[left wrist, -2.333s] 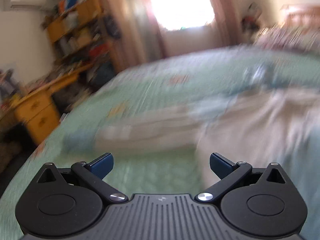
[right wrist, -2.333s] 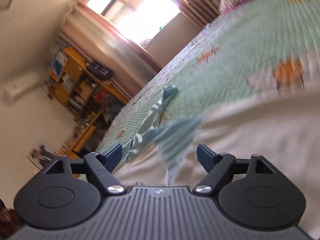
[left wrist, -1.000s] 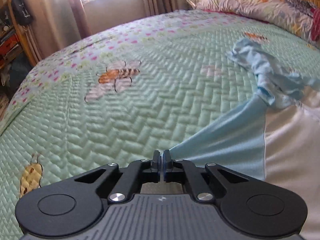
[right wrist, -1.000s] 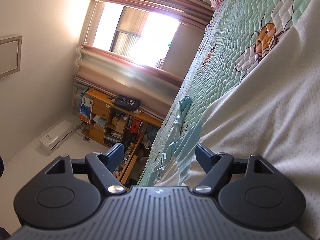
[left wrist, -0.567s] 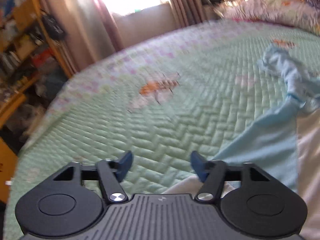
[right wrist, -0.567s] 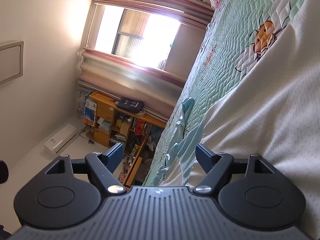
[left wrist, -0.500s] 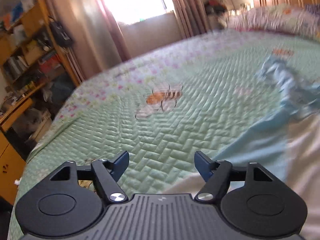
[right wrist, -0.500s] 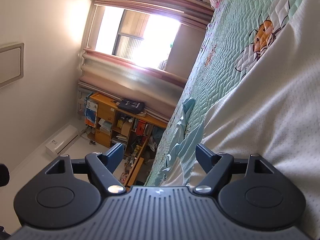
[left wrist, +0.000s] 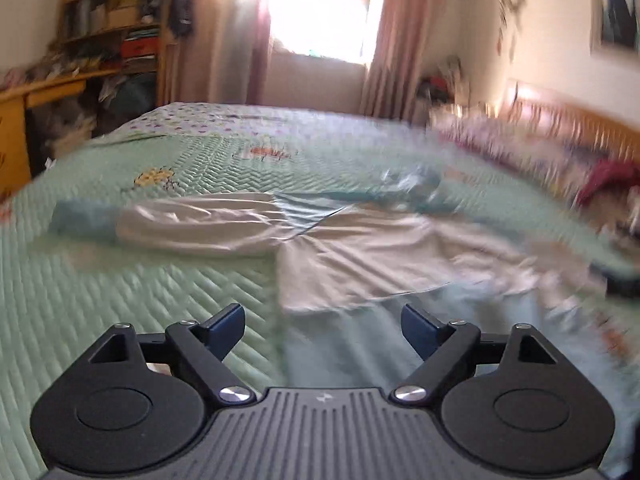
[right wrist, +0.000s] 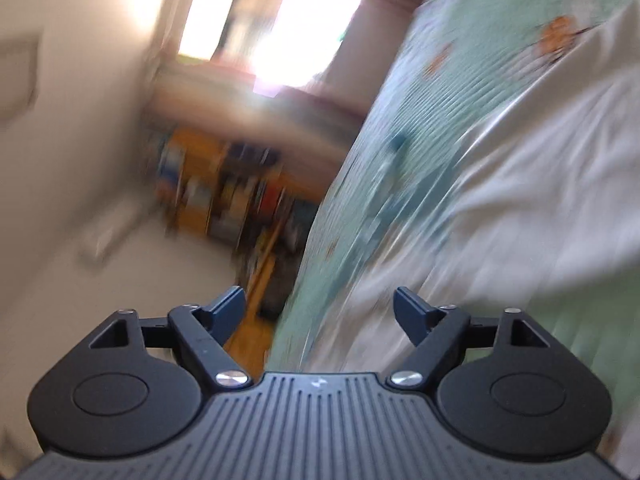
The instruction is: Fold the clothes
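White-and-blue shirt [left wrist: 360, 248] lies spread on green quilt [left wrist: 120, 300]. Left gripper [left wrist: 323, 320], jaws opening, holds nothing; right gripper [right wrist: 318, 308], jaws apart, likewise empty.

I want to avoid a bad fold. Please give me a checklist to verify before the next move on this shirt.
1. Left gripper free of cloth: ok, jaws opening, nothing between them.
2. Right gripper free: ok, open.
3. White and blue shirt on the bedspread: ok.
4. Left sleeve spread out: ok.
5. Body free of wrinkles: not ok.
6. Far side of the shirt flat: cannot tell, blurred.
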A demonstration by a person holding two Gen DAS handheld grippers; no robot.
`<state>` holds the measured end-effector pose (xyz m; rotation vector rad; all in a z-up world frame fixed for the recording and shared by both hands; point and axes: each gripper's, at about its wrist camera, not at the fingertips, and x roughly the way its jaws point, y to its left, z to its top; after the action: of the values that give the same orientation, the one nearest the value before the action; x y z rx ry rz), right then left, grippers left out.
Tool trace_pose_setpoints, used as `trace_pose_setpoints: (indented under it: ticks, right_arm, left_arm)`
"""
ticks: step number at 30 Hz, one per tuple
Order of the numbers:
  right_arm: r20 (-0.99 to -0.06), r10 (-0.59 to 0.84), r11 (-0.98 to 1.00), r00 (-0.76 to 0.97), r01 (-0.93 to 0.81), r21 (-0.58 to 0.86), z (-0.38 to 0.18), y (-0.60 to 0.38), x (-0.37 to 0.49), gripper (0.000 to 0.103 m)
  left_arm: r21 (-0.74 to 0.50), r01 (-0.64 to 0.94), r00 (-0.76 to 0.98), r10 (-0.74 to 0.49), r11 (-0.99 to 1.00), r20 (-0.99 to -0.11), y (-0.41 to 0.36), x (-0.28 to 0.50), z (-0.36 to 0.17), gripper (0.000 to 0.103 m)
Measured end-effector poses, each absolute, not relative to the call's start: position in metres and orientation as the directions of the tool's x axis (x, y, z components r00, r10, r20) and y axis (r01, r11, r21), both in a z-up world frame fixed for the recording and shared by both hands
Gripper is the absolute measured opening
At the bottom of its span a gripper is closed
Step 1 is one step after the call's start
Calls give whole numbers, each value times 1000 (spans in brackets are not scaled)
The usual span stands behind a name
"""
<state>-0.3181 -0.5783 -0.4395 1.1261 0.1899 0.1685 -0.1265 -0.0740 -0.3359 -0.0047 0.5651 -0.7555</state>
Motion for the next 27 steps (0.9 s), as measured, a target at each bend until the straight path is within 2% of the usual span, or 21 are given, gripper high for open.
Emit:
trace_pose_setpoints:
  ticks: [2, 5, 8, 9, 10, 11, 14, 16, 18, 21, 23, 24, 25, 26, 27]
  right_arm:
    - [-73, 374, 404, 925, -92, 910, -435, -524, -326, 86]
    - [-125, 495, 404, 860, -100, 909, -446, -457, -334, 86]
    - [-278, 456, 456, 845, 47, 889, -467, -444, -342, 85]
    - [-349, 416, 483, 840, 121, 867, -474, -449, -347, 72]
    - [-376, 387, 469, 842, 171, 866, -477, -461, -356, 63]
    - [-398, 360, 449, 843, 218, 867, -479, -474, -366, 62]
    - [-428, 223, 511, 876, 269, 817, -450, -488, -396, 71]
    - [-389, 211, 554, 897, 218, 804, -430, -485, -400, 75]
    - [-341, 234, 564, 911, 158, 811, -420, -479, -384, 89]
    - [-304, 269, 539, 914, 118, 834, -425, -472, -343, 89]
    - [-346, 281, 496, 895, 173, 851, -445, -471, -317, 89]
    - [-390, 277, 490, 878, 220, 843, -451, -473, -312, 87]
    - [-459, 257, 503, 851, 288, 815, -459, -479, -311, 81]
    - [-481, 254, 502, 839, 310, 807, -460, -488, -316, 64]
    - [-482, 259, 485, 837, 318, 814, -459, -496, -325, 64]
  left_arm:
    - [-205, 684, 560, -683, 701, -468, -80, -148, -338, 88]
    - [-133, 738, 516, -680, 662, -521, -101, -169, -355, 89]
    - [-85, 715, 505, -596, 694, -624, -102, -173, -382, 87]
    - [-73, 694, 516, -565, 717, -644, -96, -174, -388, 87]
    - [-58, 672, 532, -535, 738, -656, -87, -177, -393, 87]
    - [-59, 655, 541, -522, 753, -659, -77, -179, -393, 87]
    - [-92, 623, 562, -526, 777, -638, -47, -186, -385, 87]
    - [-107, 637, 571, -561, 763, -599, -47, -190, -371, 88]
    - [-92, 666, 573, -587, 740, -572, -59, -190, -358, 91]
    - [-53, 701, 578, -611, 711, -541, -89, -186, -347, 93]
    - [-24, 714, 586, -615, 700, -527, -102, -186, -341, 94]
    - [-1, 712, 599, -609, 702, -520, -107, -183, -338, 94]
    - [18, 707, 614, -601, 707, -512, -109, -179, -336, 98]
    - [34, 701, 628, -593, 713, -503, -111, -176, -334, 102]
    - [41, 694, 638, -588, 718, -497, -112, -168, -334, 102]
